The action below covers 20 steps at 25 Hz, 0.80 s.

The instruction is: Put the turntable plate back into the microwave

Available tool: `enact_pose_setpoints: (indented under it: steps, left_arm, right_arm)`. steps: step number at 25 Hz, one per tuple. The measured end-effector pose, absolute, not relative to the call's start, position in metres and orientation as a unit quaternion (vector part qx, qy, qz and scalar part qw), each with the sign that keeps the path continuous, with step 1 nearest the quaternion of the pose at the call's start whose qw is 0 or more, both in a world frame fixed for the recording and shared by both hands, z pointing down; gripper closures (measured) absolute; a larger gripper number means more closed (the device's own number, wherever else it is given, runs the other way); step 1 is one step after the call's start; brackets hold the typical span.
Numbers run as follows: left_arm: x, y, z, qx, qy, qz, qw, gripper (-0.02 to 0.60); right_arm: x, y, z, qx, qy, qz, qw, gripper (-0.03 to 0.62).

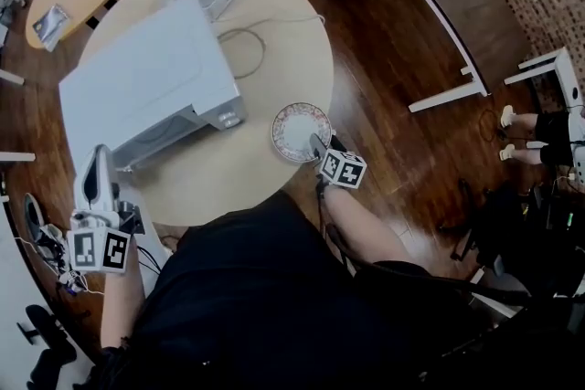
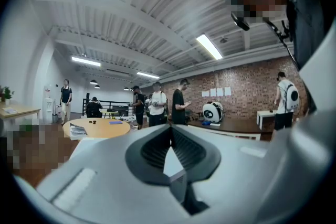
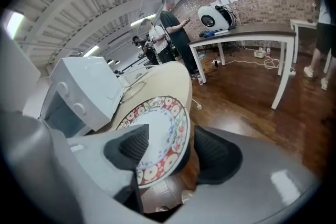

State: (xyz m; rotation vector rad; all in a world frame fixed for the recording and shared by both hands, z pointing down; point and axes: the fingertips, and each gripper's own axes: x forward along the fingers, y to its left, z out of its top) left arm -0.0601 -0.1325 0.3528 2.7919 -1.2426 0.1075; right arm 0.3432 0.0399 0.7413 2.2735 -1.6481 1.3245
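The turntable plate (image 1: 300, 131) lies flat on the table (image 1: 274, 41), near its 4 o'clock edge, outside the microwave (image 1: 146, 87), which stands at the plate's 9 o'clock. The right hand-held gripper (image 1: 320, 146) straddles the plate's near rim with its jaws wide apart, not pressing on it. The left hand-held gripper (image 1: 97, 162) hangs off the table at 7 o'clock, jaws together on nothing. By my reading nothing is done yet: gripping, lifting, carrying and seating the plate inside all remain. Whether the door stands open I cannot tell.
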Motion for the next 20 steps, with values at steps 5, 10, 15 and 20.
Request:
enact_pose_setpoints:
  steps: [5, 10, 15, 20]
  left_arm:
    - [-0.054, -0.127, 0.354, 0.912, -0.406, 0.036, 0.042, 0.578]
    - [-0.054, -0.125, 0.361, 0.910, -0.409, 0.041, 0.054, 0.577]
    - [-0.051, -0.125, 0.361, 0.910, -0.408, 0.044, 0.055, 0.577]
    - [-0.049, -0.124, 0.358, 0.911, -0.406, 0.043, 0.052, 0.577]
  right_arm:
    - [0.348, 0.041, 0.745, 0.726, -0.527, 0.442, 0.000, 0.330]
    - [0.355, 0.043, 0.747, 0.724, -0.525, 0.447, -0.010, 0.332]
    - [0.341, 0.037, 0.752, 0.699, -0.545, 0.463, -0.003, 0.342]
    - [0.342, 0.044, 0.755, 0.707, -0.534, 0.464, -0.002, 0.412]
